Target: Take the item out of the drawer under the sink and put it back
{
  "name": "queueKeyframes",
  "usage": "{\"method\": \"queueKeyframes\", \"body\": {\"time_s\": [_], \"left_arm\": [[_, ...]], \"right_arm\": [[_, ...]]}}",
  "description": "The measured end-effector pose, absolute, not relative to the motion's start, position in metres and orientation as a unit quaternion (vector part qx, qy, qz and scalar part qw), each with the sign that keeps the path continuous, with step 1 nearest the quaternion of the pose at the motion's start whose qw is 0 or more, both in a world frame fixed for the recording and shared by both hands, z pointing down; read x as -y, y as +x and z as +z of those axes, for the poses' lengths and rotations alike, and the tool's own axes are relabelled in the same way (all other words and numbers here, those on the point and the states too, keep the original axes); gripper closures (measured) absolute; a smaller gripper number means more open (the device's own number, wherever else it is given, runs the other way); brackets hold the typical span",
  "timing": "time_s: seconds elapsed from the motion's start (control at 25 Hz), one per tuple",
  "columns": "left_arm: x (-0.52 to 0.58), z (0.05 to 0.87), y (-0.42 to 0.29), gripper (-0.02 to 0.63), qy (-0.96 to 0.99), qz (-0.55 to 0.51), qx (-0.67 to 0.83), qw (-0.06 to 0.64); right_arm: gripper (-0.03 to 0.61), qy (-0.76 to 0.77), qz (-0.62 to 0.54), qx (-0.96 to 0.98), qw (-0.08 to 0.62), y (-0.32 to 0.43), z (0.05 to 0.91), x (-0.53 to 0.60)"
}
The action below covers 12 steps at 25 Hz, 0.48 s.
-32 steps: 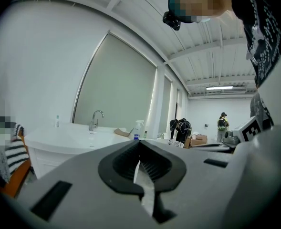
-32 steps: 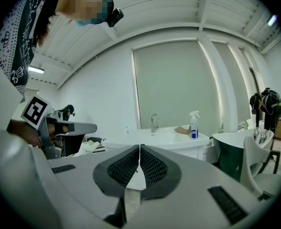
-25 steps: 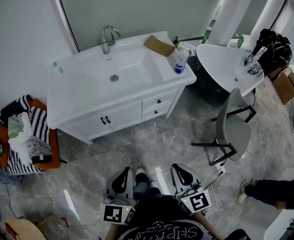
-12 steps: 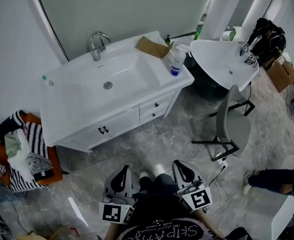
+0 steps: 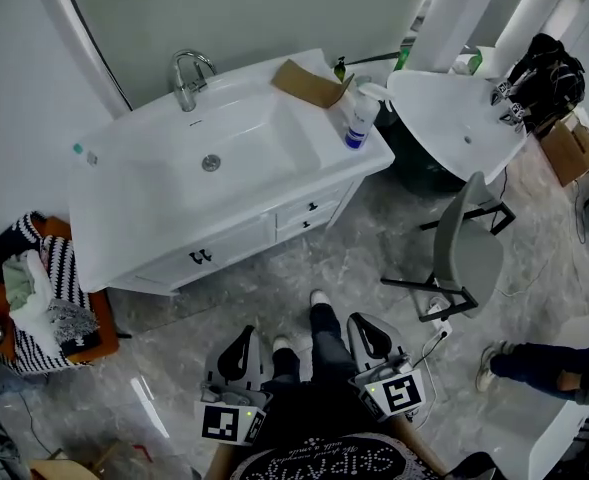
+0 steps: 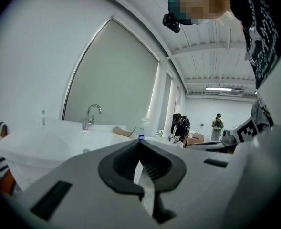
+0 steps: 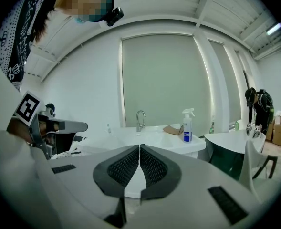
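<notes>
Drawer [image 5: 312, 211] fronts under the sink [image 5: 254, 138] are all closed, so the item itself cannot be seen; I suppose it lies inside one of them. Nearest to the person, the left gripper [image 5: 244, 340] and the right gripper [image 5: 370, 332] hang low in front of the body. Both have their jaws pressed together with nothing between them, and both are well apart from the cabinet [image 5: 234, 243]. To do this step well, one gripper must first open its jaws, then approach the small dark knob [image 5: 313, 206] straight on and close on it from both sides. The pull should follow the drawer's own direction, not sideways. The grey floor [image 5: 304, 278] between the feet and the cabinet is free, which gives room for the drawer to slide out. On the right, the grey chair [image 5: 466, 253] stands near the cabinet's corner, so the right elbow should stay inward. Farther, the spray bottle [image 5: 357, 123] stands close to the counter's edge above the drawers; a bump from below could tip it.
</notes>
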<state>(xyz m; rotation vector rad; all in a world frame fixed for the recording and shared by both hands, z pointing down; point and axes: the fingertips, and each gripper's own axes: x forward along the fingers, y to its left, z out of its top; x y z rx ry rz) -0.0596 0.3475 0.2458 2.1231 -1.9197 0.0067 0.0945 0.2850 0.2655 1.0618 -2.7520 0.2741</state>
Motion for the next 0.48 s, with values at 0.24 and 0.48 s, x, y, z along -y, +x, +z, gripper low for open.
{"method": "queueKeyframes", "body": {"time_s": [0.24, 0.48], "left_arm": [[-0.296, 0.246, -0.056, 0.614, 0.71, -0.006, 0.691, 0.137], [-0.234, 0.242, -0.038, 0.614, 0.689, -0.019, 0.714, 0.128]], "right_arm": [[0.558, 0.323, 0.087, 0.938, 0.089, 0.096, 0.264, -0.223], [0.558, 0.283, 0.059, 0.954, 0.083, 0.107, 0.253, -0.15]]}}
